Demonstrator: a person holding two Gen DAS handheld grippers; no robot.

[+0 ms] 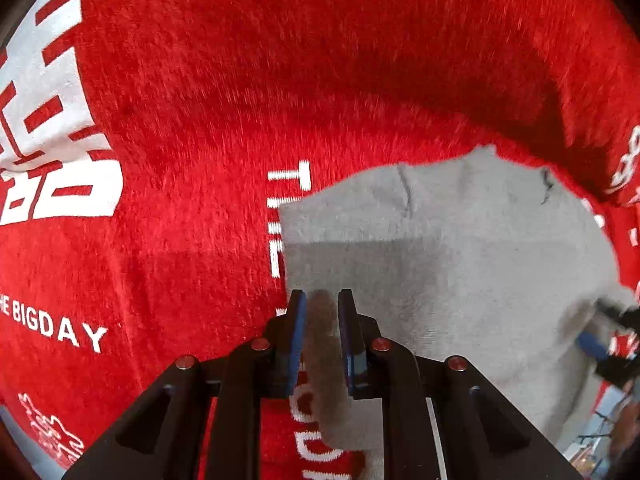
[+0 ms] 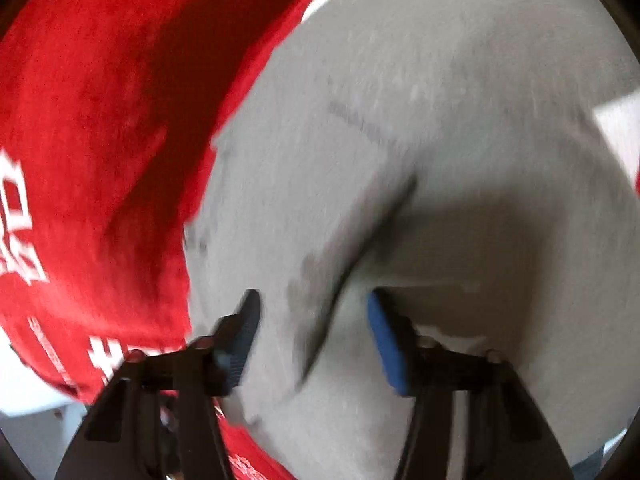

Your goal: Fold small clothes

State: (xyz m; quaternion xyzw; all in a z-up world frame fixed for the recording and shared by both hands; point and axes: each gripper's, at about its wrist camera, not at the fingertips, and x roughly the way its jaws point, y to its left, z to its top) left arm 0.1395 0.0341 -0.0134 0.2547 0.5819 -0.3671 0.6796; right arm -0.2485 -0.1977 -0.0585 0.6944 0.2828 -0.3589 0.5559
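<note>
A small grey garment lies on a red cloth with white lettering. My left gripper is shut on the garment's left edge, with a strip of grey fabric pinched between the blue pads. In the right wrist view the same grey garment fills most of the frame, with a fold crease running down it. My right gripper is open just above the garment, its fingers on either side of the crease. The view is blurred.
The red cloth covers the surface all around the garment. The other gripper's blue pad shows at the right edge of the left wrist view. A pale floor shows at the lower left.
</note>
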